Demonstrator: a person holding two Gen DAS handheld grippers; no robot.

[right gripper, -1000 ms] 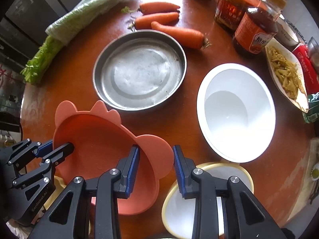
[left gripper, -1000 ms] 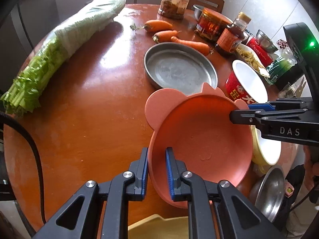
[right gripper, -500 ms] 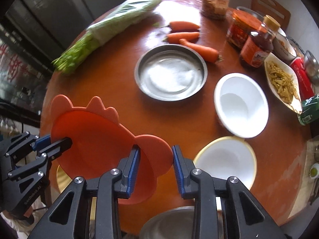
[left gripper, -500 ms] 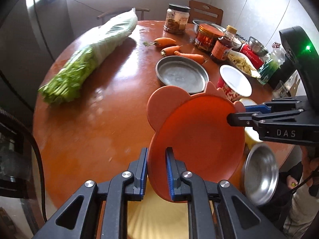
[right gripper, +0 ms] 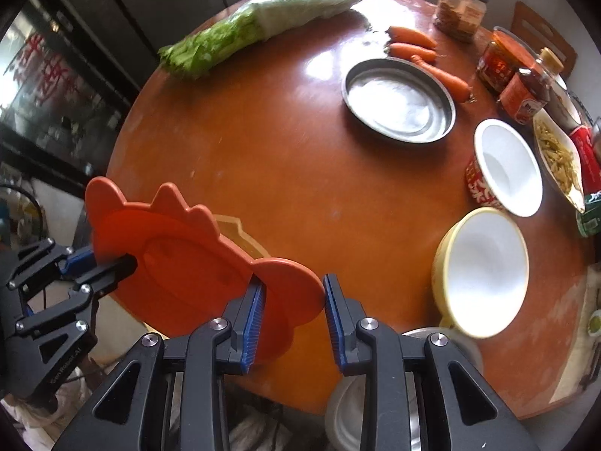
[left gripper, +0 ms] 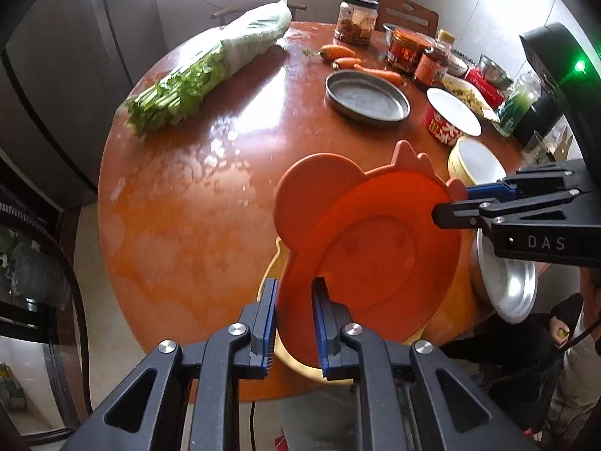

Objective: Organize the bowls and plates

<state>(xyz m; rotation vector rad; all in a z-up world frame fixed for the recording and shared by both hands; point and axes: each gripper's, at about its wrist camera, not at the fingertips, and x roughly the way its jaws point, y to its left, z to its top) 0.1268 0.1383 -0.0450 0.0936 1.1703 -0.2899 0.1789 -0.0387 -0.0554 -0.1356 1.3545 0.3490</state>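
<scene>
Left tool (left gripper: pixel 295 323): we see its blue pads pinched on the near rim of the orange plate (left gripper: pixel 370 248) — nearly closed, the rim between them.
Right tool (right gripper: pixel 291 317): we see it partly closed around the plate's round ear; the left pad touches the ear, while the right pad's contact we cannot tell.
Orange plate: animal-shaped, tilted, lifted clear of the desk (left gripper: pixel 195 195) over its near edge, held on opposite sides by both tools.
Yellow dish (right gripper: pixel 240 233): we glimpse it under the orange plate, mostly hidden.
Steel bowl (left gripper: pixel 505 282): near right, at the desk edge beside the right tool.
Yellow bowl (right gripper: pixel 482 272): white inside, on the desk to the right.
Red bowl (right gripper: pixel 503 169): just beyond the yellow bowl, white inside.
Steel plate (right gripper: pixel 400 99): round, mid-desk, farther back — apart from the bowls.
Carrots (right gripper: pixel 413 43): three, just beyond the steel plate.
Greens (left gripper: pixel 210 71): a long wrapped bundle, far left.
Jars (left gripper: pixel 407 49): far right edge.
</scene>
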